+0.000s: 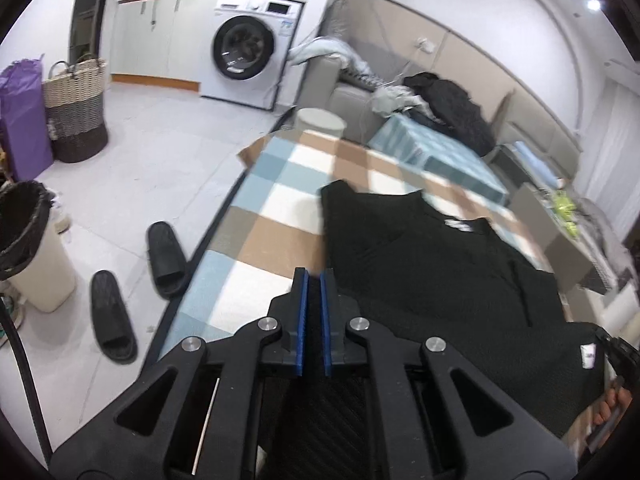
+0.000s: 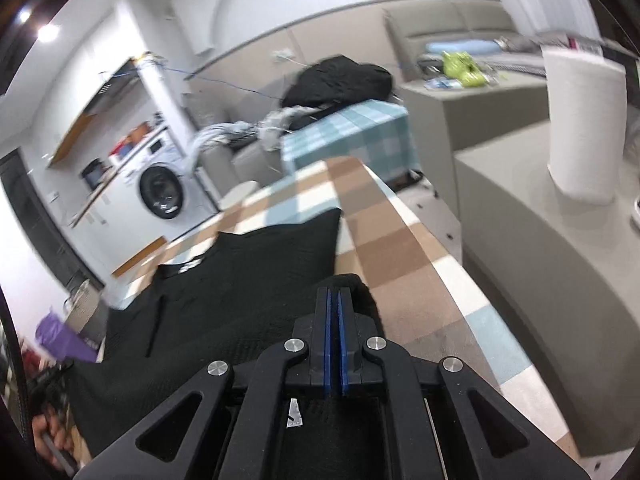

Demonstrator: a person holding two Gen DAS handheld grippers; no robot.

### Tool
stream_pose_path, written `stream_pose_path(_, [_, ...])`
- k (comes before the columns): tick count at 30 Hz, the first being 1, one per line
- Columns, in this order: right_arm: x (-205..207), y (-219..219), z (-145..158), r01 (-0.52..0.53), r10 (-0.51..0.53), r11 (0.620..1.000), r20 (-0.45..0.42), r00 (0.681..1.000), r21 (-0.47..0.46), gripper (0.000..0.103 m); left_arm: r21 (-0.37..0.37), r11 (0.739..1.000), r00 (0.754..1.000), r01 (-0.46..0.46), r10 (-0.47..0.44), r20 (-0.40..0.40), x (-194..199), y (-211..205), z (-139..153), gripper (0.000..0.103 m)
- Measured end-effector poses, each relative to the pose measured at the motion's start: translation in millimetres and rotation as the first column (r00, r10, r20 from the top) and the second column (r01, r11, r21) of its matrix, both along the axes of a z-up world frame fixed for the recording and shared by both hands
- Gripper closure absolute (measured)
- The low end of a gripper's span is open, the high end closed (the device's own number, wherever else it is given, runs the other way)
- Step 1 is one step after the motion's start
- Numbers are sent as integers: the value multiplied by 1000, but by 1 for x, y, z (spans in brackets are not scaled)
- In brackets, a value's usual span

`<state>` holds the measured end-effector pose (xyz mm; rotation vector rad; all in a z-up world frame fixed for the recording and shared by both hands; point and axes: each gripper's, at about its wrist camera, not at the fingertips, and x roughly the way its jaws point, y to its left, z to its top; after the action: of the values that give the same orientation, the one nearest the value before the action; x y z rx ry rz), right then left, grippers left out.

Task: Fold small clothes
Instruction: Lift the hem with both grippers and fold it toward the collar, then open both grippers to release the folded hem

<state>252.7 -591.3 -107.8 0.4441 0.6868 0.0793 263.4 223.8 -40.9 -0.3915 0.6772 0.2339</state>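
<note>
Garment (image 1: 420, 264), black, lies spread on the checked table (image 1: 276, 196); left claw (image 1: 314, 276) and right claw (image 2: 334, 294) each pinch its hem.

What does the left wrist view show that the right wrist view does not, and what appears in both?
Only the left wrist view shows the black slippers, the woven basket and the lined bin on the floor. Only the right wrist view shows the white paper roll on the grey counter. Both show the black garment on the checked cloth, and the washing machine.
</note>
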Motion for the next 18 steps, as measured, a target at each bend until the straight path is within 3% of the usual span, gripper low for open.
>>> stream_pose_path(4, [9, -6, -18, -33, 37, 998, -84, 996, 54, 94, -19, 1000, 997, -16, 14, -75, 4, 10, -11, 97])
stream_pose_path(6, [6, -10, -21, -70, 77, 995, -100, 992, 73, 70, -24, 1000, 996, -3, 1, -87, -1, 9, -13, 81])
stream_pose_path(7, [4, -12, -23, -89, 98, 993, -107, 989, 83, 62, -23, 1000, 996, 5, -7, -84, -7, 7, -14, 76])
stream_pose_path(8, [1, -15, -25, -108, 118, 990, -111, 987, 87, 57, -21, 1000, 996, 11, -13, -84, -11, 6, -14, 64])
stream_pose_path(9, [-2, -16, -26, -117, 125, 990, -120, 985, 76, 57, -19, 1000, 996, 23, -25, -91, -17, 2, -16, 52])
stream_pose_path(11, [-6, -17, -27, -130, 135, 990, -138, 981, 48, 55, -13, 999, 995, 42, -43, -88, -27, -4, -17, 45])
stream_pose_path(13, [-7, -19, -30, -134, 141, 989, -139, 980, 60, 51, -17, 998, 993, 62, -63, -103, -33, -11, -21, 43])
stream_pose_path(18, [-5, -12, -34, -162, 174, 982, -141, 975, 94, 50, -9, 995, 985, 98, -98, -140, -40, -29, -32, 43])
